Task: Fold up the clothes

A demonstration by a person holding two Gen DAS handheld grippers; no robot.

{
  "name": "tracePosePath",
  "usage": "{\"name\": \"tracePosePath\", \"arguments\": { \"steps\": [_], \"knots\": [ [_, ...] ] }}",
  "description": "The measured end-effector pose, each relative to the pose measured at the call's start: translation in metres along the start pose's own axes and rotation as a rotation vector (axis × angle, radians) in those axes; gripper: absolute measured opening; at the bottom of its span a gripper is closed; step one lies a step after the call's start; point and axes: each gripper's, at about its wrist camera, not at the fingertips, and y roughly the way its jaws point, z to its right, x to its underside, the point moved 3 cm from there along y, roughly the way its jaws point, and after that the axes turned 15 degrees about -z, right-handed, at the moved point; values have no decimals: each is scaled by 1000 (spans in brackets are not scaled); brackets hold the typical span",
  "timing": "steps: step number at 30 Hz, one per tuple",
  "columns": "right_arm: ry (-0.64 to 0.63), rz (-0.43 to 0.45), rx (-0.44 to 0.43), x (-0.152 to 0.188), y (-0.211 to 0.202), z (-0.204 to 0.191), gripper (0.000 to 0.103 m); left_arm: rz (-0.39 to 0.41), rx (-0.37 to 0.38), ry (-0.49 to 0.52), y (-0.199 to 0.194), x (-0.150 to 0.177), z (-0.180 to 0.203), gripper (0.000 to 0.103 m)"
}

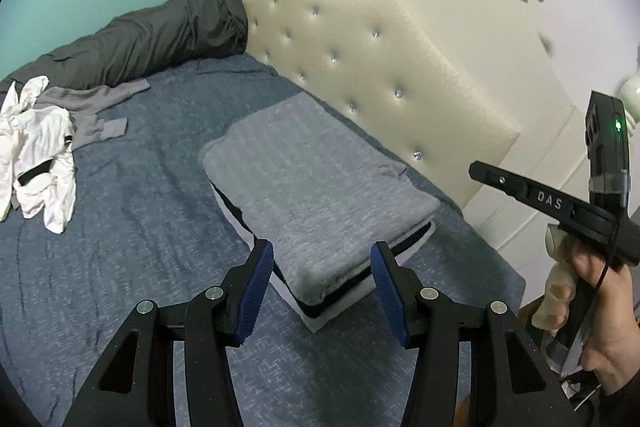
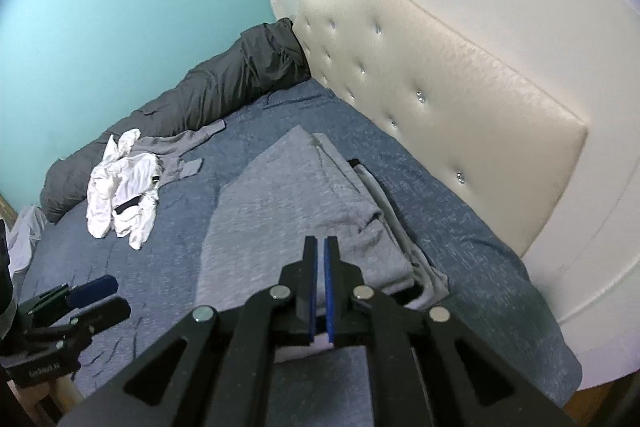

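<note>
- Jaws of the left gripper (image 1: 322, 285) stand about half open with nothing between the blue pads, held above the near end of the folded stack
- Jaws of the right gripper (image 2: 320, 291) are closed pad to pad, holding nothing, above the same stack; a hand (image 1: 600, 311) grips its handle at the edge of the left view
- One folded grey garment (image 1: 316, 183) tops the stack on the bed (image 1: 140, 227), just beside the headboard (image 1: 384, 67); its long axis runs roughly parallel to the headboard, one short end pointing toward the grippers
- Under it at least two more folded layers show at the edges, one dark and one pale; the exact count cannot be told
- One crumpled white garment (image 2: 124, 195) lies well apart on the far side of the bed, overlapping one unfolded grey garment (image 2: 180, 151) spread flat
- One dark grey rolled quilt (image 1: 140, 39) lies along the teal wall (image 2: 120, 7)
</note>
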Motion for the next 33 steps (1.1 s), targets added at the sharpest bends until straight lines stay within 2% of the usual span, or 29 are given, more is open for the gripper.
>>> {"name": "tracePosePath", "arguments": {
  "steps": [9, 13, 18, 20, 23, 28, 31, 33],
  "knots": [
    [1, 25, 1, 30, -49, -23, 5, 42, -16, 15, -50, 19, 10, 55],
    [-3, 34, -1, 43, -69, -35, 10, 58, -21, 24, -71, 29, 17, 56],
    [-2, 42, -4, 59, -91, -51, 16, 78, -30, 27, -93, 42, 20, 63],
    [-2, 46, -13, 66, -99, -58, 24, 86, -32, 26, -102, 47, 20, 65],
    [-5, 47, -25, 75, -109, -67, 31, 96, -35, 27, -113, 55, 18, 66],
    [-10, 57, -9, 91, -127, -83, 37, 112, -41, 24, -132, 66, 15, 73],
    [9, 53, -12, 100, -133, -88, 60, 124, -47, 26, -142, 70, 16, 78],
    [17, 57, -13, 106, -138, -91, 62, 133, -47, 30, -148, 74, 15, 81]
  ]
}}
